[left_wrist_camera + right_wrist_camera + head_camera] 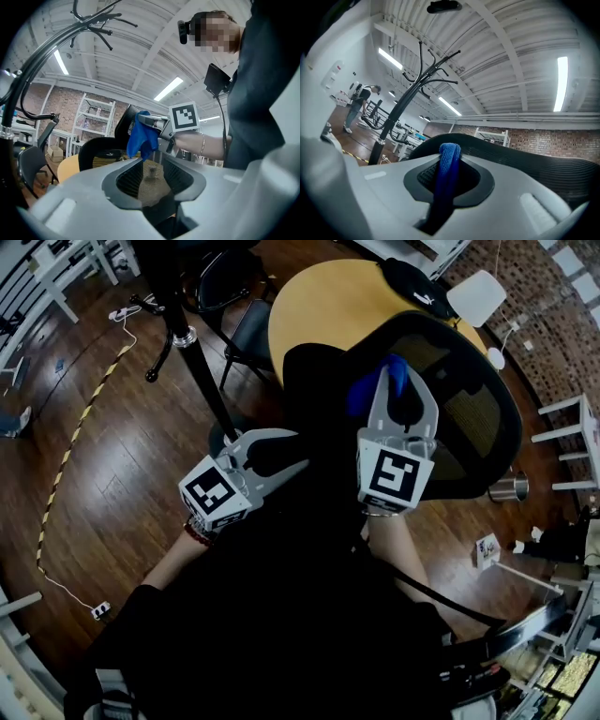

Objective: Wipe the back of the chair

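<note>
Gripping a blue cloth (449, 171) between closed jaws, the right gripper (398, 382) is aimed at the chair back (478, 418), a black mesh panel in a black frame that stands on the right of the scene, just beyond the person (281, 634). The cloth rises as a folded ridge between the pads and hangs loose below them. Its free end sits at the left rim of the chair back, and whether it touches the frame I cannot tell (the head view shows the two overlapping, while the right gripper view shows the curved rim just beyond the cloth). The left gripper (302, 449) is held to the left of the right one and nearer the person, its jaws standing apart with nothing pressed between the pads. Through that gap the left gripper view shows the mesh of the chair back farther off, and above it the right gripper with the cloth drooping from its tips. On the far side of the chair stands a round wooden table (319, 306). A black coat stand (192, 343) rises to the left of the table from the dark wooden floor (122, 474), where a strip of yellow and black tape (70, 451) runs along the far left. A metal bin (511, 488) sits on the floor just right of the chair back, near a white shelf frame (572, 442).
</note>
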Action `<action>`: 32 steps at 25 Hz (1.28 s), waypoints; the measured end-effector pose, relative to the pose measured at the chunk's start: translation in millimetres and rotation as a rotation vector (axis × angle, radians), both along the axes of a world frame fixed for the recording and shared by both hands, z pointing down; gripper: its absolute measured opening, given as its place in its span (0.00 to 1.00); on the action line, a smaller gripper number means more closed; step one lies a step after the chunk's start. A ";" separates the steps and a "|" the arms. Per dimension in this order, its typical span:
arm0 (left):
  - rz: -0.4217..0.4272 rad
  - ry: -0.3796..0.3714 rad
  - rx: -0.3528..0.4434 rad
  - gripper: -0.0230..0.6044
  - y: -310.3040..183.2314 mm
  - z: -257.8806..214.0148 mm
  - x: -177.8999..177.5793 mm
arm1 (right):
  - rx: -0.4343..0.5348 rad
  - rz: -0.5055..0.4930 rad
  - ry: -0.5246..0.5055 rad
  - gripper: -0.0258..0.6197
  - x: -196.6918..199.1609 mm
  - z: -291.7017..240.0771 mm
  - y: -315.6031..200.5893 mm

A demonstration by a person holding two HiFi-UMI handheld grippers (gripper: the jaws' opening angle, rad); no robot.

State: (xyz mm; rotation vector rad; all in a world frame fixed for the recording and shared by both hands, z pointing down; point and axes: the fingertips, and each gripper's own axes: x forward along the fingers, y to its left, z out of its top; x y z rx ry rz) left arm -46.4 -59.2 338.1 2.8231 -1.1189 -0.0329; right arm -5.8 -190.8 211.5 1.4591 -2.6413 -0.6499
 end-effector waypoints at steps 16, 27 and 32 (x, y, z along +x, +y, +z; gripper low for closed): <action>0.071 0.002 0.004 0.24 -2.6 8.6 12.6 | -0.058 -0.048 -0.139 0.10 72.0 17.4 39.3; 0.185 0.018 -0.028 0.26 -10.5 14.4 20.1 | -0.063 0.476 -0.086 0.10 227.6 48.5 74.4; 0.188 0.057 -0.017 0.26 -12.8 5.5 26.8 | -0.066 0.481 -0.039 0.10 217.4 53.8 54.0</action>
